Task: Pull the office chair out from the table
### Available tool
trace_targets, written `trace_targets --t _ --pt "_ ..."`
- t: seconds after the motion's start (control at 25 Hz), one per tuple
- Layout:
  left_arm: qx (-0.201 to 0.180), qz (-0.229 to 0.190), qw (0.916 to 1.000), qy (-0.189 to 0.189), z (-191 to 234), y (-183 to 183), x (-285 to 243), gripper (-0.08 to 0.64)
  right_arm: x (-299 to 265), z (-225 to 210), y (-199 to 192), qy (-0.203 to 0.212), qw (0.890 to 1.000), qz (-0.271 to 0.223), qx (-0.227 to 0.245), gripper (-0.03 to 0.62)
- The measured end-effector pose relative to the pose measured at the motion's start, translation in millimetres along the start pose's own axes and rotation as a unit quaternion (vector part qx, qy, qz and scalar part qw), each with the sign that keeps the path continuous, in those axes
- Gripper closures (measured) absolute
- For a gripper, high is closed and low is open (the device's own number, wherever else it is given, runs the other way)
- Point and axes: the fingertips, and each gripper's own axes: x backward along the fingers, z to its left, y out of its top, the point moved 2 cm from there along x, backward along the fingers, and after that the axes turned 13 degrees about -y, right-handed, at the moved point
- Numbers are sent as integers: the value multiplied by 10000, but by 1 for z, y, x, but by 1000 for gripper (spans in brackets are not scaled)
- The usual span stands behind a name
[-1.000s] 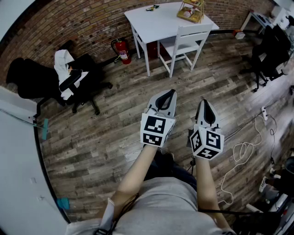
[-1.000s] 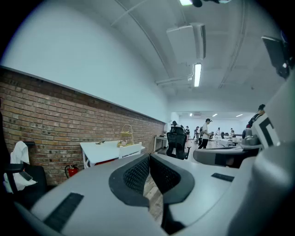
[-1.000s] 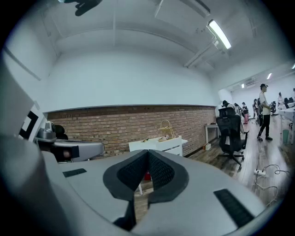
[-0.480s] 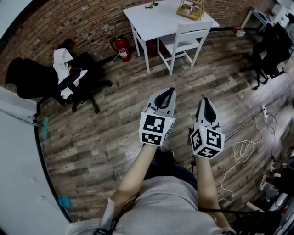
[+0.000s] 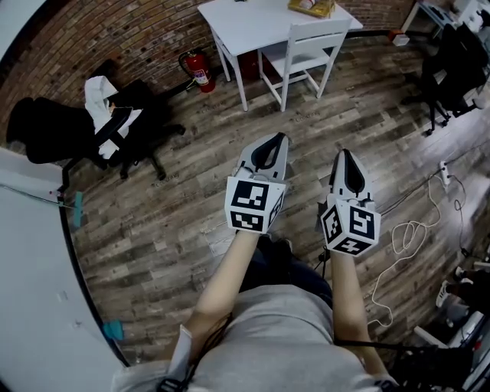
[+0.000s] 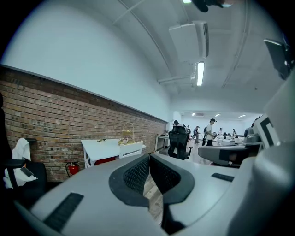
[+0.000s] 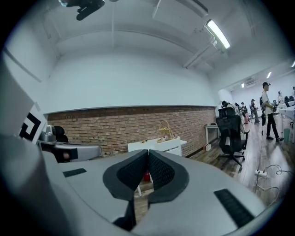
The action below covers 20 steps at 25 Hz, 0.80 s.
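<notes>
At the top of the head view, the white chair (image 5: 302,52) stands pushed in at the white table (image 5: 253,19), its seat under the tabletop and its back facing the room, close to the brick wall (image 5: 99,46). Both are well apart from the grippers. Compared with a second ago, table and chair sit higher in the picture: the far edge of the tabletop is now cut off, and only the bottom of the wire basket (image 5: 312,6) on it still shows. The fire extinguisher (image 5: 195,70) by the wall and the black office chair (image 5: 126,130) with white clothing draped on it have likewise shifted up a little.

The left gripper (image 5: 277,139) and right gripper (image 5: 347,155) are held side by side over the wooden floor (image 5: 153,230), pointing toward the table, as before. The left one's jaws are pressed together with nothing between them; the right one's are pressed together as well, and hold nothing. A white cable (image 5: 406,245) lies looped on the floor to the right.
</notes>
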Motion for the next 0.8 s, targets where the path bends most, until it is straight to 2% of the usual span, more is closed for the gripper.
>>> trace_targets --t 0.32,0.56,0.8 --pt "-7 -2 9999 102 -19 -2 -23 546 -6 -32 -3 133 9999 56 -2 575" --pt "-108 13 9999 33 -37 2 -38 546 -8 -42 -5 229 9997 72 -5 575" --pt "-151 85 9998 41 -31 0 -49 546 -21 -46 -9 213 9996 148 -62 575"
